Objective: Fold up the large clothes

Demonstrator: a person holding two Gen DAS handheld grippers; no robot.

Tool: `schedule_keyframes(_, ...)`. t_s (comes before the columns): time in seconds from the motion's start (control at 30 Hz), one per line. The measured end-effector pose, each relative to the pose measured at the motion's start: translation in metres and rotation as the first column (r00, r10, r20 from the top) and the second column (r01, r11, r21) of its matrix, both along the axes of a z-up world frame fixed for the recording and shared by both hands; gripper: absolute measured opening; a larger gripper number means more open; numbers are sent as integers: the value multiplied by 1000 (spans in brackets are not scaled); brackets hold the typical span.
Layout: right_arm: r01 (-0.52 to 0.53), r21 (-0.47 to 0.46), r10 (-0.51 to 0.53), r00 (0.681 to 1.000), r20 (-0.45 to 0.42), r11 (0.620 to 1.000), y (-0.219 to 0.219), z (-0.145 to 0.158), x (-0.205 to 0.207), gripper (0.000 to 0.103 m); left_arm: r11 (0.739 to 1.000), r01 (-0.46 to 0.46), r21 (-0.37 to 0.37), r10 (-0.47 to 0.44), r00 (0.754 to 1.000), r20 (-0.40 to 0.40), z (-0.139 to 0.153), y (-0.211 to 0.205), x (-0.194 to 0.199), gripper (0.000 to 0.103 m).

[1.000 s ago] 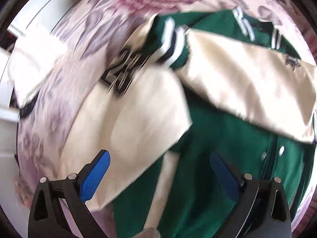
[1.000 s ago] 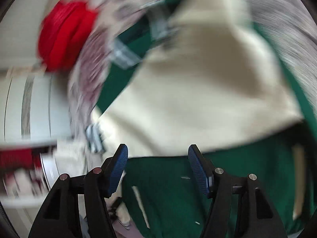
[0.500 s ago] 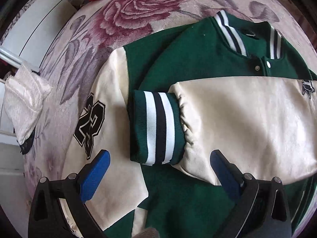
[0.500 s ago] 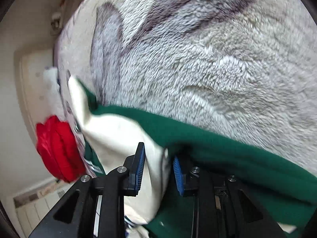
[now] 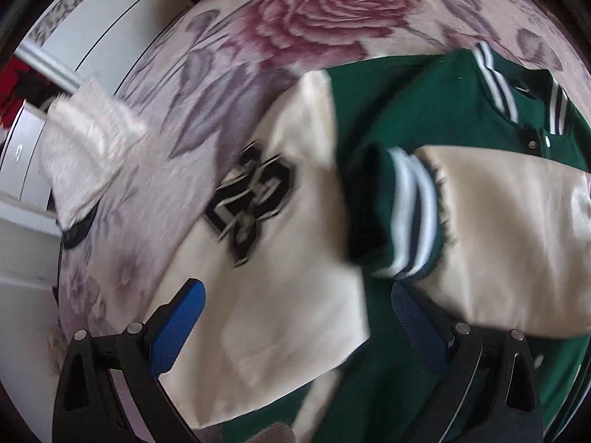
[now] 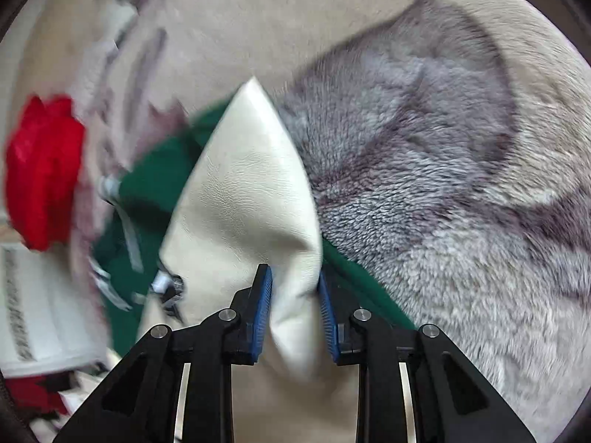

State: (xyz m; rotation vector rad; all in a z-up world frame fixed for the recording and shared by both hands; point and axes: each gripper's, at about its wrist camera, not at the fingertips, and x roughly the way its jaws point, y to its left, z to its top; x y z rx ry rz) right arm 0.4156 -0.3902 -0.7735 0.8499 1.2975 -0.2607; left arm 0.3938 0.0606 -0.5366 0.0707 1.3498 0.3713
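Right gripper (image 6: 293, 302): jaws, wide apart a second ago over the green jacket (image 6: 155, 181), now closing, narrow, with a fold of its cream sleeve (image 6: 243, 199) pinched between the blue pads. Plush blanket (image 6: 443, 192), half a second ago spread straight ahead of the fingers, now fills the area ahead and right of the fingertips; sleeve rises as a peak ahead of them.

Left gripper (image 5: 295, 317): view shifted sideways; numbered patch (image 5: 251, 199), previously above the left finger, now sits ahead between the fingers. Striped cuff (image 5: 410, 217), formerly between them, now lies just ahead of the right finger. Picture now blurred.
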Motion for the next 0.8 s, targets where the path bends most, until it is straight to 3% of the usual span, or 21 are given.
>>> schedule_keyframes(0.13, -68, -1, 68, 997, 34, 998, 18, 41, -44, 32, 988, -147, -43, 147, 989, -5, 18, 65, -61, 103)
schedule_keyframes(0.17, -76, 18, 75, 997, 33, 997, 21, 51, -54, 38, 980, -192, -59, 192, 981, -11, 20, 80, -78, 103)
schedule_keyframes(0.2, -87, 33, 86, 996, 26, 996, 22, 63, -59, 55, 968, -238, -83, 238, 971, -17, 22, 95, -96, 103)
schedule_keyframes(0.23, -102, 43, 101, 995, 22, 994, 24, 70, -79, 66, 943, -307, -126, 306, 952, -26, 23, 115, -122, 103)
schedule_keyframes(0.3, -151, 51, 151, 988, 0, 987, 50, 86, -102, 66, 901, -395, -177, 395, 918, -40, 19, 140, -159, 103)
schedule_keyframes(0.37, -211, 52, 213, 977, -24, 976, 88, 93, -124, 66, 839, -480, -256, 472, 876, -96, 1, 161, -193, 103)
schedule_keyframes(0.4, -227, 59, 230, 973, -35, 972, 102, 95, -121, 66, 785, -528, -326, 511, 848, -141, -13, 170, -209, 101)
schedule_keyframes(0.43, -238, 71, 242, 969, -47, 969, 122, 85, -112, 66, 703, -581, -409, 561, 807, -182, -30, 178, -226, 99)
schedule_keyframes(0.47, -241, 86, 247, 967, -68, 967, 139, 78, -123, 66, 649, -610, -455, 590, 781, -205, -40, 181, -235, 98)
schedule_keyframes(0.5, -239, 96, 248, 965, -87, 966, 154, 72, -112, 66, 562, -643, -520, 628, 741, -237, -55, 185, -245, 95)
schedule_keyframes(0.57, -236, 129, 251, 962, -110, 963, 189, 55, -112, 66, 424, -677, -601, 694, 670, -264, -76, 190, -258, 84)
schedule_keyframes(0.6, -231, 145, 248, 962, -114, 962, 210, 51, -89, 66, 370, -691, -621, 729, 630, -267, -86, 192, -263, 75)
schedule_keyframes(0.63, -229, 158, 248, 962, -115, 960, 221, 51, -86, 66, 343, -710, -615, 764, 591, -257, -94, 196, -265, 67)
schedule_keyframes(0.7, -236, 168, 257, 960, -114, 957, 250, 46, -71, 66, 358, -721, -594, 807, 558, -191, -97, 209, -261, 44)
schedule_keyframes(0.8, -280, 141, 294, 951, -94, 950, 292, 56, -52, 66, 374, -728, -575, 852, 515, -98, -87, 240, -248, 28)
